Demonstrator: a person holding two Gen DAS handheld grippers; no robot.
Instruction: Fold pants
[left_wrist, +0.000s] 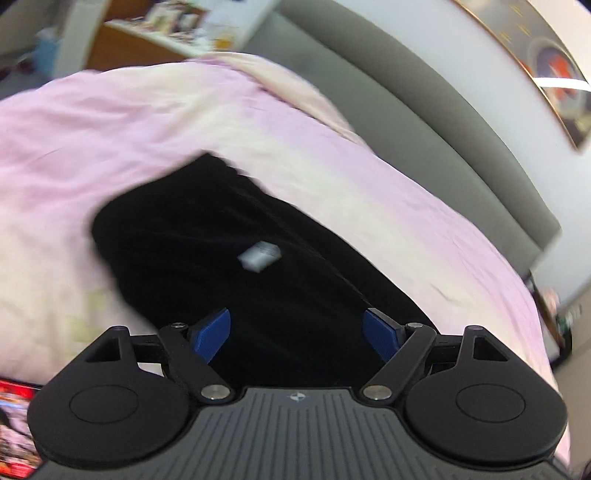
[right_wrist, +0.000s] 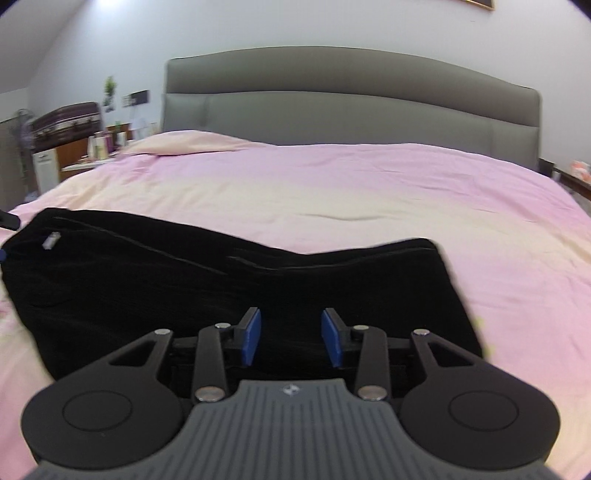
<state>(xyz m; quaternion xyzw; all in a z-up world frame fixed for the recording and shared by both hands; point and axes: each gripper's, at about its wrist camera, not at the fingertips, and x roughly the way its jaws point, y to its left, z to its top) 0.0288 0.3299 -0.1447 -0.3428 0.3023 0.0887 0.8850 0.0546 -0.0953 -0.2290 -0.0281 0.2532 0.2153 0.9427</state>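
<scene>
Black pants (right_wrist: 207, 295) lie on the pink bedsheet (right_wrist: 369, 192), apparently already folded into a compact block, though blur hides the layers. Left gripper (left_wrist: 297, 334) and right gripper (right_wrist: 291, 338) hover above them, jaws apart, holding nothing; perhaps one fold remains.

My pants (right_wrist: 155, 288) are matt black cloth, soft, faintly ribbed, with a small white fabric tag (left_wrist: 259, 255). Bedsheet (right_wrist: 369, 192) is smooth pink-cream cotton-like cloth, lightly creased. Headboard (right_wrist: 351, 103), upper frame, looks like matt grey leatherette. My gripper pads (right_wrist: 253, 336) are matt blue plastic.
</scene>
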